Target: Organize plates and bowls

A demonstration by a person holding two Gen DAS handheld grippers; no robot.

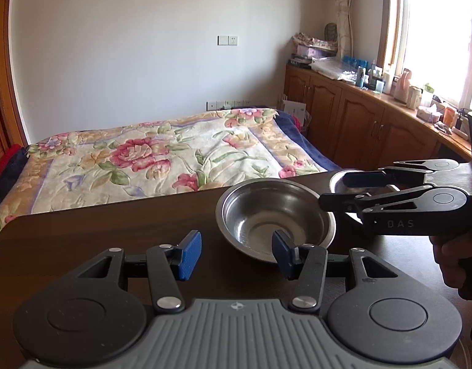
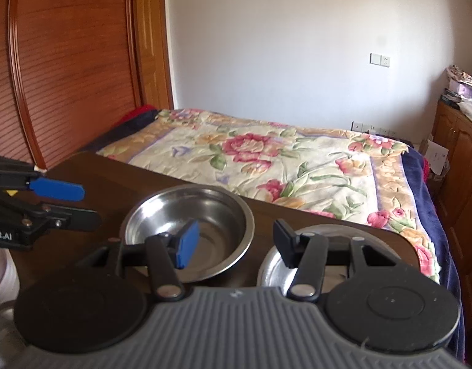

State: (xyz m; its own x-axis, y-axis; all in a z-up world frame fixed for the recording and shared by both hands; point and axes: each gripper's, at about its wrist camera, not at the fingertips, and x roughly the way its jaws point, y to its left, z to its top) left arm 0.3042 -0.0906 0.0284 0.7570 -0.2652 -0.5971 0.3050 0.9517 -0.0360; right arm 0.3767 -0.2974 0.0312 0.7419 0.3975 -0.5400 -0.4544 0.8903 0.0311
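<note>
The steel bowl [image 1: 274,215] sits upright at centre frame on the dark table [image 1: 113,230], mouth up and round, so it has no long axis to speak of; a second steel dish [image 2: 277,269] lies just beside it, lower right in the right wrist view. Both the left gripper [image 1: 237,250] and right gripper [image 2: 236,240] are spread wide and empty, flanking the bowl, likely readying to nest one dish in the other
</note>
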